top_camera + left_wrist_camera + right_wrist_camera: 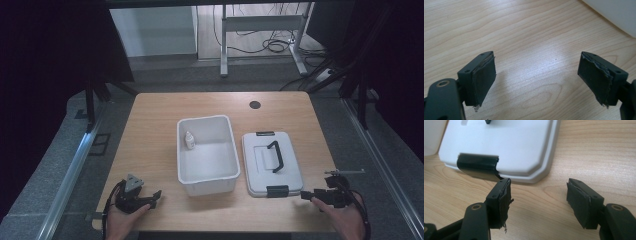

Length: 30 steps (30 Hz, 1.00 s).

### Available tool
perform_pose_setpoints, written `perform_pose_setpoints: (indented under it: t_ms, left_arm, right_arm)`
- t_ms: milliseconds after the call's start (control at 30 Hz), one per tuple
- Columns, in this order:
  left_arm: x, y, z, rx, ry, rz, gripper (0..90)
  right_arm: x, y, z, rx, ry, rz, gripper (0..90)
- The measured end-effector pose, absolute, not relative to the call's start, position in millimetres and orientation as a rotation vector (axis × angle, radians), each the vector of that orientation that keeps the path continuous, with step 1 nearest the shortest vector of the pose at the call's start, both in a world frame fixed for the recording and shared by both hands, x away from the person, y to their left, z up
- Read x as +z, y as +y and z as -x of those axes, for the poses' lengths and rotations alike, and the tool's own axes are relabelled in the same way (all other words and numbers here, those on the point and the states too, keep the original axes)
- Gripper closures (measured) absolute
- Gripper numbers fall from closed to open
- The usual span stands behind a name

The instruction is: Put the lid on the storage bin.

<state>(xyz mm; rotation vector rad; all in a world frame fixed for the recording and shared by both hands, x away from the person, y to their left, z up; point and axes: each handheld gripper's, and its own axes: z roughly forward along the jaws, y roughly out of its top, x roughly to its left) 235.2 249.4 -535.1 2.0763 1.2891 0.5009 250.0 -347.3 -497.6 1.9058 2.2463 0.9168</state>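
An open white plastic bin (pixel 207 152) stands mid-table with a small white bottle (pixel 190 140) inside its far left part. Its white lid (pixel 271 162), with a black handle (pixel 274 155) and black clips, lies flat to the bin's right. My left gripper (pixel 152 198) rests open near the table's front left, short of the bin; in its own view the jaws (pixel 536 80) stand wide over bare wood. My right gripper (pixel 306 196) is open at the front right, its jaws (pixel 537 201) just in front of the lid's near corner (pixel 506 150) and black clip (pixel 477 165).
The wooden table (pixel 150 125) has a black cable hole (pixel 255 104) at the back. Beyond it stand a metal desk frame (pixel 260 30) with loose cables on the floor, and dark curtains at both sides. A corner of the bin (pixel 616 12) shows in the left gripper view.
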Motion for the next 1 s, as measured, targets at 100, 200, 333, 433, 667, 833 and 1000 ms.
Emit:
perform_pose_setpoints:
  t_ms: [100,200,333,433,667,833,1000]
  left_arm:
    - [-537.1,248.9,-236.8,0.498,1.291,-2.084,15.3]
    - [-538.2,248.1,-237.9,0.494,1.287,-2.094,15.7]
    - [-539.5,248.0,-239.6,0.496,1.282,-2.109,16.0]
    - [-540.9,249.9,-240.7,0.492,1.288,-2.107,16.3]
    - [-543.2,255.4,-242.1,0.464,1.291,-2.083,16.3]
    - [-544.7,255.7,-241.8,0.471,1.277,-2.074,16.0]
    - [-544.8,255.7,-241.8,0.470,1.277,-2.074,15.9]
  right_arm:
    - [-497.6,-345.4,-250.2,0.913,2.261,-1.900,36.6]
    - [-496.9,-345.8,-249.1,0.925,2.259,-1.895,36.6]
    - [-496.9,-346.4,-248.8,0.928,2.254,-1.900,36.6]
    - [-497.0,-346.3,-248.9,0.931,2.258,-1.899,36.6]
    - [-496.9,-346.5,-249.0,0.932,2.256,-1.901,36.6]
    - [-495.3,-346.5,-248.3,0.937,2.247,-1.906,36.6]
    - [-493.2,-346.9,-248.0,0.951,2.239,-1.910,36.6]
